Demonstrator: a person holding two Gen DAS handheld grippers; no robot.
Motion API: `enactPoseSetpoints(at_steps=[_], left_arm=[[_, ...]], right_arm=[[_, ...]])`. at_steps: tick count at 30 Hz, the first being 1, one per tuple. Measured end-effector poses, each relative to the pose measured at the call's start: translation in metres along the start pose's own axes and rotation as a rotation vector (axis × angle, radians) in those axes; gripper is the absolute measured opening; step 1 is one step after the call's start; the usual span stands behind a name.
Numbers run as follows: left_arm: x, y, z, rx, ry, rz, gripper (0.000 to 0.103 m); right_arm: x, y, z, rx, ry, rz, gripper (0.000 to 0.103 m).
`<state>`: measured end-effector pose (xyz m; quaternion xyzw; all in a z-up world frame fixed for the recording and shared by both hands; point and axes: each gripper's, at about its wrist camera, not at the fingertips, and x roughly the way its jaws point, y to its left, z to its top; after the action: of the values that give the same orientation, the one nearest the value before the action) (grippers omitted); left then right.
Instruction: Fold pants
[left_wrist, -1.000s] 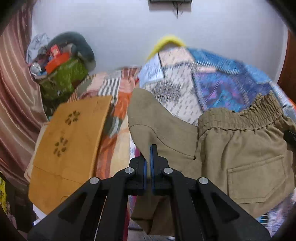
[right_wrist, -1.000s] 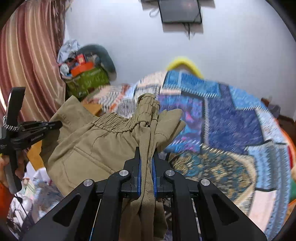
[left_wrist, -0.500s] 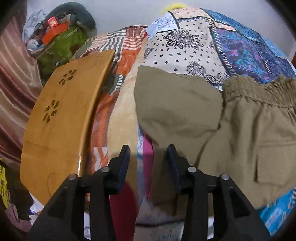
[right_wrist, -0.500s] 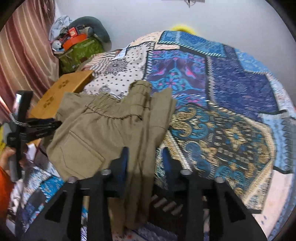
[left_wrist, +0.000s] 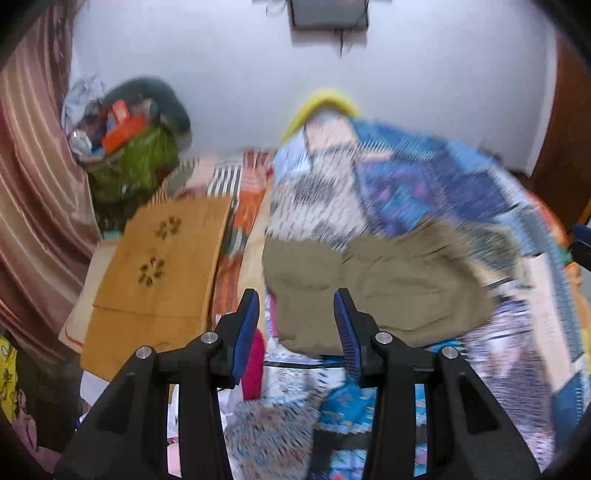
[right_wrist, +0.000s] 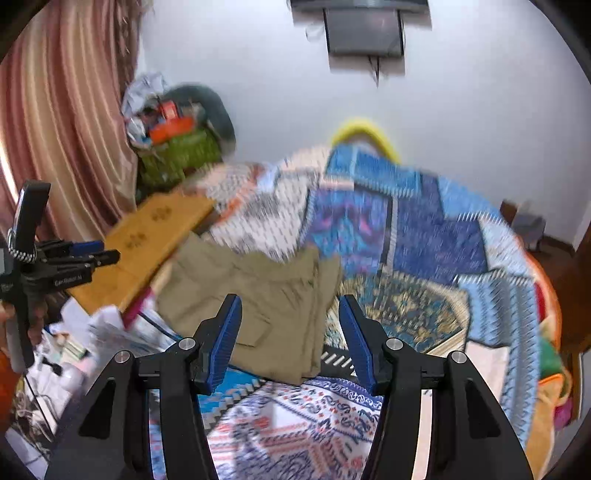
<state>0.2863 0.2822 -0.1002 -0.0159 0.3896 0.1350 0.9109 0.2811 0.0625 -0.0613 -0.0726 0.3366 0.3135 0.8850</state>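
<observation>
The khaki cotton pants (left_wrist: 373, 291) lie folded on the patchwork quilted bed (right_wrist: 436, 243), near its edge beside the tan wooden board (left_wrist: 162, 266). Both the left tongs (left_wrist: 295, 325) and the right tongs (right_wrist: 288, 332) are spread apart, empty, clear of the cloth. The fabric looks light, soft and floppy; a pinch through all layers at a folded edge or the waistband should hold best.

ahead of the tongs, a blurred patchwork quilt (right_wrist: 436, 236) covers the bed; a wooden lap desk (left_wrist: 162, 266) lies left, a green bag (left_wrist: 136, 162) beyond it, striped curtain (right_wrist: 62, 122) far left.
</observation>
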Motion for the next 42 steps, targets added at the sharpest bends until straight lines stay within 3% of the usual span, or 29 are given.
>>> enactPoseSetpoints(at_steps=[7, 12, 17, 22, 27, 31, 33, 37, 42], left_arm=[[-0.142, -0.023, -0.008, 0.011, -0.219, -0.090, 0.050], [-0.233, -0.044, -0.035, 0.056, -0.395, -0.057, 0.052], [-0.292, -0.056, -0.074, 0.042, -0.535, -0.018, 0.053], [-0.322, -0.058, -0.107, 0.001, -0.602, -0.078, 0.065], [-0.334, -0.066, -0.133, 0.000, -0.652, -0.060, 0.083], [-0.336, -0.066, -0.145, -0.011, -0.662, -0.068, 0.094], [-0.338, -0.068, -0.149, -0.015, -0.670, -0.062, 0.101], [-0.337, -0.067, -0.151, -0.020, -0.667, -0.071, 0.103], [-0.334, -0.069, -0.155, -0.022, -0.657, -0.065, 0.103]], right_arm=[[-0.108, 0.036, 0.015, -0.043, -0.206, 0.036, 0.051], [-0.176, 0.068, 0.006, -0.103, -0.337, 0.051, 0.051], [-0.232, 0.092, -0.016, -0.128, -0.463, 0.057, 0.051], [-0.259, 0.107, -0.048, -0.109, -0.529, 0.066, 0.051], [-0.267, 0.120, -0.067, -0.109, -0.567, 0.046, 0.051], [-0.269, 0.119, -0.073, -0.084, -0.585, 0.030, 0.080], [-0.271, 0.119, -0.076, -0.080, -0.590, 0.016, 0.087], [-0.272, 0.121, -0.081, -0.084, -0.581, -0.025, 0.103], [-0.273, 0.124, -0.084, -0.093, -0.571, -0.034, 0.103]])
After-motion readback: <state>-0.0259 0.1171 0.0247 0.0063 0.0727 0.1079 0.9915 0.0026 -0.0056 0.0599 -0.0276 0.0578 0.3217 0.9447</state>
